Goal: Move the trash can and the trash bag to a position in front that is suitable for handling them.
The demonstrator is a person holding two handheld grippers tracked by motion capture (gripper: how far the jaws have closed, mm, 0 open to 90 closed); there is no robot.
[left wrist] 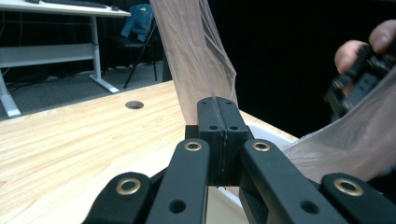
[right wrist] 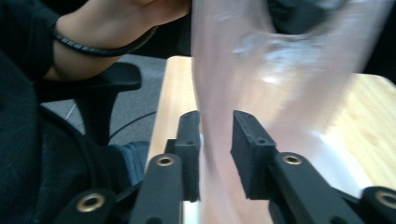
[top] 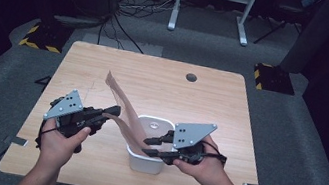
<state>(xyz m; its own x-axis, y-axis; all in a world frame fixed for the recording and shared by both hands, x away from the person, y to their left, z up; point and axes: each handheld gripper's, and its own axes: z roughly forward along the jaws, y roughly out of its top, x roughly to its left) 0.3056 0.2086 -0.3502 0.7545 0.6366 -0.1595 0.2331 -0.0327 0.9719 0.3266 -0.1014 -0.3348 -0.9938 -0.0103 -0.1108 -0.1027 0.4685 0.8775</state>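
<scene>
We see a white bin (top: 149, 143) standing low in the middle of the high view, on the near part of the table (top: 202, 99). A thin pinkish bag (top: 122, 103) hangs partly into it: its lower end dips inside the bin's left rim, and how deep it goes we cannot tell. Whether anything else lies in the bin we cannot tell.

The bag's long axis runs diagonally, from the bin up and to the left, with its free corner standing above the table in the upper left of the wooden top. It is tilted, not flat.

The left gripper (top: 113, 110), at lower left, is clenched on the bag; in the left gripper view its jaws meet with the film (left wrist: 196, 51) rising from between them. The right gripper (top: 153, 146), over the bin at lower centre, has its jaws parted; in the right gripper view the bag (right wrist: 261, 84) passes between them, blurred, and the pads do not press it.

A round hole (top: 191, 77) sits near the table's far edge, well apart from the bin. Beyond, a white desk frame (top: 212, 4) and cables (top: 136, 6) lie on the floor. Nothing on the table stands between the grippers and the bin.
</scene>
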